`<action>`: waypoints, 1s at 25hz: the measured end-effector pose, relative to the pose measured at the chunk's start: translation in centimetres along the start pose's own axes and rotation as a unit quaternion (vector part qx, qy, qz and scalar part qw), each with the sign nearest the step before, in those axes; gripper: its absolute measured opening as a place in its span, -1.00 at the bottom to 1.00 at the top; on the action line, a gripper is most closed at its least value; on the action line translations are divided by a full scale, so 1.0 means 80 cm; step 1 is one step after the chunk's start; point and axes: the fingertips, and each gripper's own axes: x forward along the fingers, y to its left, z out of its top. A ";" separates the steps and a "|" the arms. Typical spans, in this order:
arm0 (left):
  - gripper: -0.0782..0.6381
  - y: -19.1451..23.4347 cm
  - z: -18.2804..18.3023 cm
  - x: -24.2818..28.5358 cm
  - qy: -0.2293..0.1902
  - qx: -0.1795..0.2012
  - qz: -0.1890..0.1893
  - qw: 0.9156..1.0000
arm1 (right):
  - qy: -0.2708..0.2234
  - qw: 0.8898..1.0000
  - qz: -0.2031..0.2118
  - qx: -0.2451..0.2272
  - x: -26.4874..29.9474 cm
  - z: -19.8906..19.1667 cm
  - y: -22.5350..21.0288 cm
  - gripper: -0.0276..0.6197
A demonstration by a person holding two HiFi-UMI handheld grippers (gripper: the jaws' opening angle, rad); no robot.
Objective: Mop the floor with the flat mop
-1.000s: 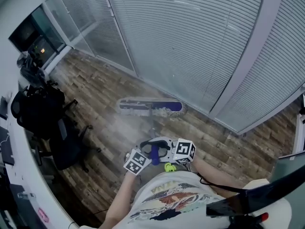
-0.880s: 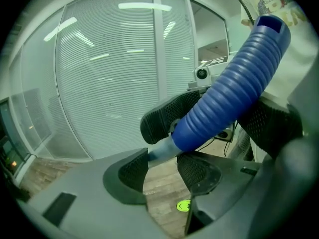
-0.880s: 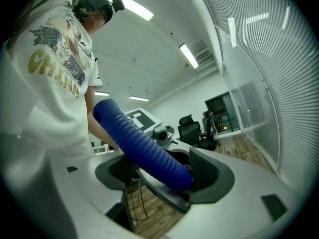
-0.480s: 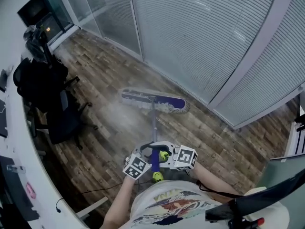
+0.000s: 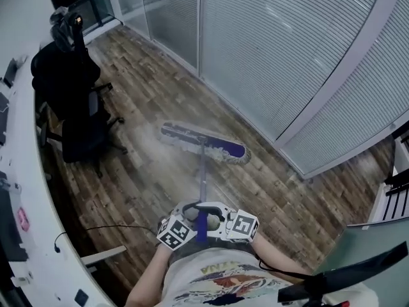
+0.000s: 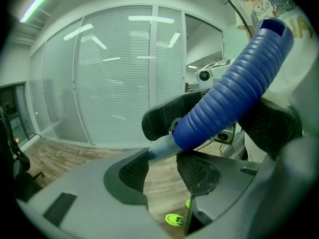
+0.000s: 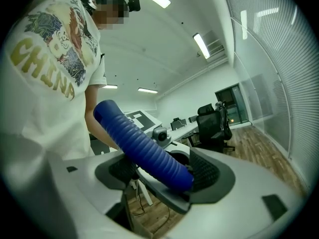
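The flat mop (image 5: 203, 142) has a long, narrow head with a purple top and a pale, fluffy fringe. A thin grey pole (image 5: 202, 178) rises from its middle to a ribbed blue grip (image 6: 234, 91). The head lies flat on the wood-plank floor (image 5: 147, 184), angled across the boards in front of the person. The left gripper (image 5: 188, 221) has its fingers (image 6: 130, 171) closed on the grey pole just below the blue grip. The right gripper (image 5: 220, 221), facing it from the other side, has its fingers (image 7: 207, 171) clamped on the ribbed grip itself. Beyond the head, near its far end, runs the base of a glass wall (image 5: 287, 50) with blinds. To the left there is open floor up to a black office chair (image 5: 73, 101) and a curved white tabletop (image 5: 25, 190). A dark cable (image 5: 96, 229) trails on the boards beside the tabletop.
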 end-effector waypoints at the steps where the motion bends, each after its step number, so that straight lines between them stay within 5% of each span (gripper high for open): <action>1: -0.34 -0.014 -0.002 -0.002 0.002 -0.001 0.001 1.000 | 0.000 1.000 0.002 0.001 -0.005 -0.004 0.013 0.00; 9: -0.34 -0.158 -0.013 -0.010 0.013 -0.008 0.017 1.000 | -0.005 1.000 0.016 0.006 -0.073 -0.043 0.140 0.00; 17: -0.34 -0.318 -0.026 -0.012 0.020 -0.016 0.038 0.999 | -0.030 0.997 0.051 -0.041 -0.150 -0.088 0.276 0.01; 25: -0.34 -0.361 -0.017 -0.007 0.045 -0.005 0.038 0.998 | -0.054 0.996 0.060 -0.025 -0.183 -0.087 0.308 0.01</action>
